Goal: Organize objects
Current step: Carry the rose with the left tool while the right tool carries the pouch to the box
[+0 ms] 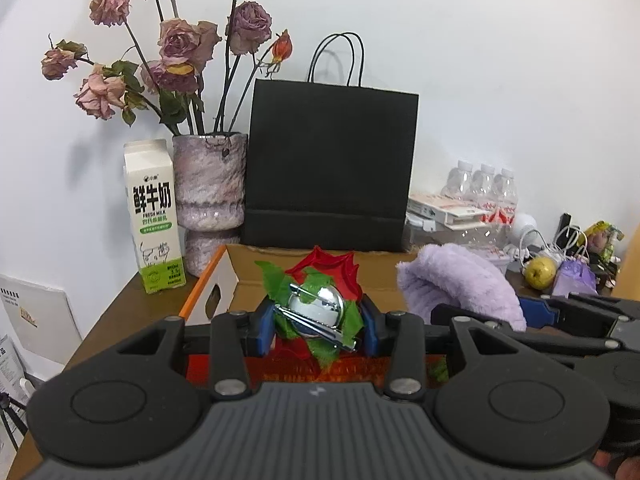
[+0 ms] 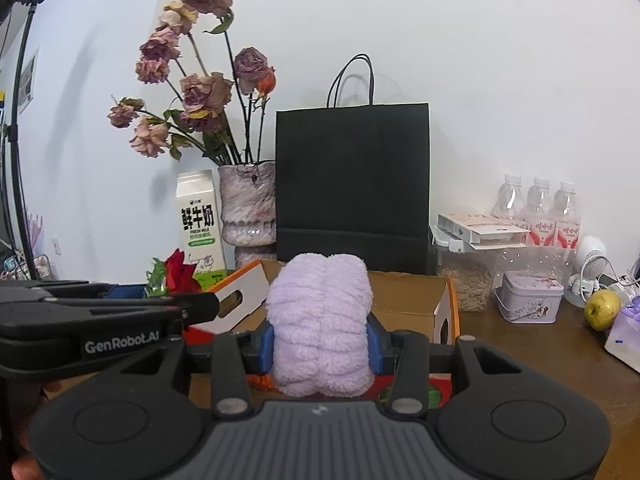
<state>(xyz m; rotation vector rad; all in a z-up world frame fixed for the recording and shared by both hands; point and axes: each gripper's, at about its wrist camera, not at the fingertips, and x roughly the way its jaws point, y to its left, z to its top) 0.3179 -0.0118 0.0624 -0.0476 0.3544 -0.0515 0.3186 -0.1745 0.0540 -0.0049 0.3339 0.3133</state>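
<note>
Both grippers sit side by side, angled slightly downward. The left gripper [image 1: 318,326] has its fingers [image 1: 262,330] clamped inward; the right gripper [image 2: 320,346] likewise grips.

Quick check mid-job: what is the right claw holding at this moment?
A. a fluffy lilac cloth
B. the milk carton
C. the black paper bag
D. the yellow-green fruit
A: the right claw is shut on the fluffy lilac cloth, its blue pads pressing either side of it, in front of the open cardboard box.

Black left gripper [image 1: 316,326] – blue fingers [image 1: 265,328], silver screws, ribbed grey housing
</note>
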